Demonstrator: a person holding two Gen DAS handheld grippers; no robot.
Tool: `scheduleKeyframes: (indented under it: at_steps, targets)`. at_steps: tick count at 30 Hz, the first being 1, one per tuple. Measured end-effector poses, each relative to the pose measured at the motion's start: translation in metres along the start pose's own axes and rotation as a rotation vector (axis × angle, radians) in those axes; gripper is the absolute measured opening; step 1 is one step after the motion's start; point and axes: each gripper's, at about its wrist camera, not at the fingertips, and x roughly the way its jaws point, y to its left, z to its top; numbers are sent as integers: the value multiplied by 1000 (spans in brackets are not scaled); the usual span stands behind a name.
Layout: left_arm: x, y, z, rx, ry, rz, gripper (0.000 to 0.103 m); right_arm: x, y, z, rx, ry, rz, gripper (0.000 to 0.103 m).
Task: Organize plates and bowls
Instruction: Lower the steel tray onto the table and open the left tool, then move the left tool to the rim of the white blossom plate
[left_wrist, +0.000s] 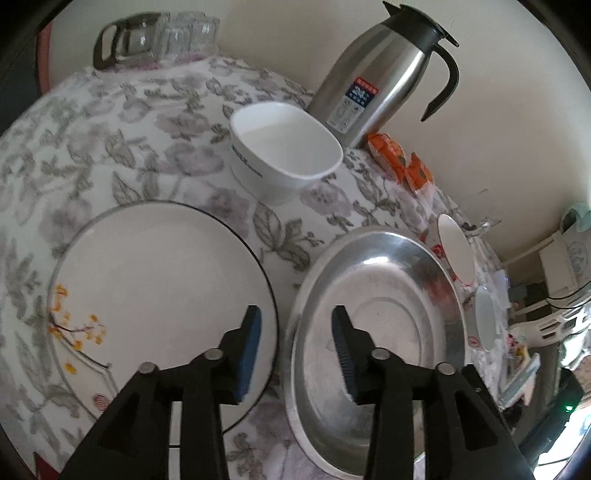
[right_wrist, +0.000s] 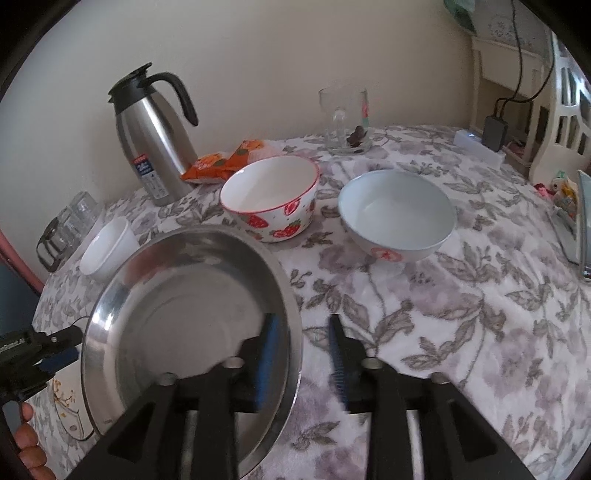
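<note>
Left gripper (left_wrist: 295, 350) open, straddling gap between white flowered plate (left_wrist: 155, 288) and steel plate (left_wrist: 376, 332) on tabletop (right_wrist: 443, 314); right gripper (right_wrist: 301, 363) open, astride steel plate's right rim, nearer it; bowls beyond

Your desk cloth (right_wrist: 461, 295): white, grey-lilac floral print. Your round ceramic plate (left_wrist: 155, 273): white, dark rim, yellow blossom sprig. Your metal dish (right_wrist: 177, 295): plain silver. Your bowl (right_wrist: 273, 199): white, red rim, strawberries. Your fingers (left_wrist: 251, 350): black, blue pads.
</note>
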Motion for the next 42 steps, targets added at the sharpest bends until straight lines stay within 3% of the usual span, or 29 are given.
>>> scheduleKeyframes:
  at_steps: [1, 3, 5, 7, 9, 12, 16, 26, 37, 42]
  targets:
    - [-3, -1, 1, 7, -14, 23, 51, -1, -1, 1, 8, 0, -4, 56]
    - [-6, -2, 1, 20, -31, 66, 62, -4, -2, 2, 16, -4, 3, 58]
    - [-7, -1, 2, 22, -34, 89, 63, -7, 0, 3, 7, -10, -3, 60]
    - [-6, 0, 2, 19, -35, 114, 70, -9, 2, 3, -4, -17, -10, 68]
    - [-5, 2, 3, 16, -44, 141, 84, -11, 3, 3, -12, -24, -11, 73]
    - [-8, 5, 3, 16, -66, 172, 85, -14, 3, 4, -9, -37, -6, 79]
    - [-9, 5, 3, 23, -89, 204, 93, -12, -3, 4, 10, -27, -33, 100]
    - [-13, -1, 2, 75, -122, 247, 95, -12, -8, 4, 8, -22, -95, 103]
    - [-41, -2, 10, 51, -237, 223, 98, -30, 2, 8, -7, -95, -64, 103]
    - [-52, 6, 17, 31, -218, 221, 98, -34, 9, 6, -20, -89, -7, 103]
